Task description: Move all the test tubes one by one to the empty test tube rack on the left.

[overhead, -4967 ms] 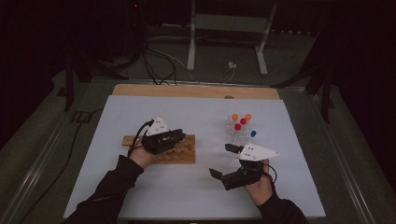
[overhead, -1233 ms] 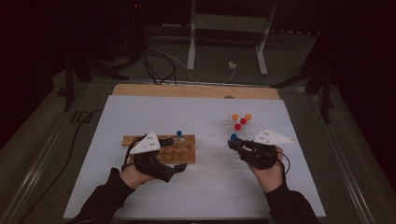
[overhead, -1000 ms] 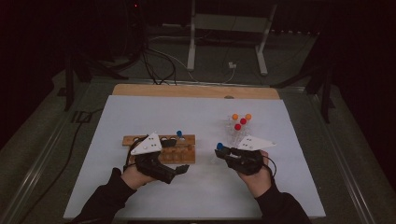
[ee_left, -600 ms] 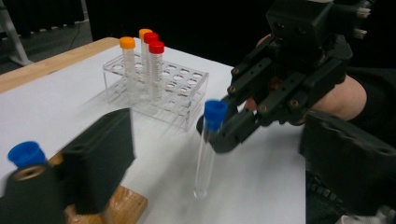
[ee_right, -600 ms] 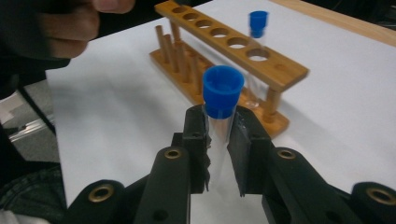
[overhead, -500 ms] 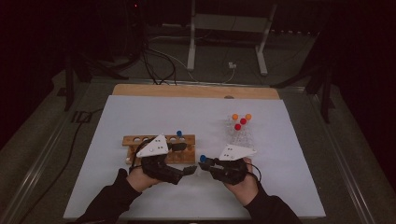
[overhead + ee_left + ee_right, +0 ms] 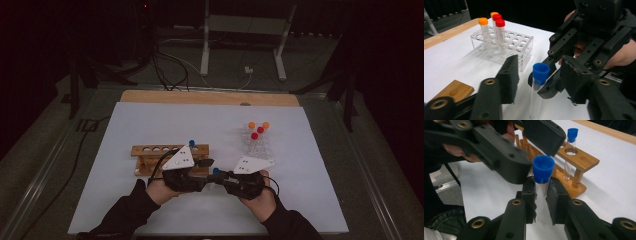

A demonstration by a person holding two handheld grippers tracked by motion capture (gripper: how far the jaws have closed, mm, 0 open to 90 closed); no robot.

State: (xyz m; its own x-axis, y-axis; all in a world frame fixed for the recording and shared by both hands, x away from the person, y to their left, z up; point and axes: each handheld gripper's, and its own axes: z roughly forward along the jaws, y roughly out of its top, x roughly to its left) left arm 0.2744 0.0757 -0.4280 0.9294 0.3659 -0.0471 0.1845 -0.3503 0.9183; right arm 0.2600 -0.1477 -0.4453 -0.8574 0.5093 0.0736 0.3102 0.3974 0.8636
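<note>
Blue-capped tube (image 7: 543,173) is sitting upright in my right gripper (image 7: 541,195), clamped just under the cap, and my left gripper (image 7: 536,82) has just been closing around it, pads not yet pressing: a handover above the mat, near the wooden rack (image 7: 150,157); the plastic rack (image 7: 257,140) is standing well clear

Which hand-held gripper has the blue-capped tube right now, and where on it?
The right hand-held gripper clamps the blue-capped tube on its clear body just under the cap. The left hand-held gripper has been closing around it, pads not yet pressing.
</note>
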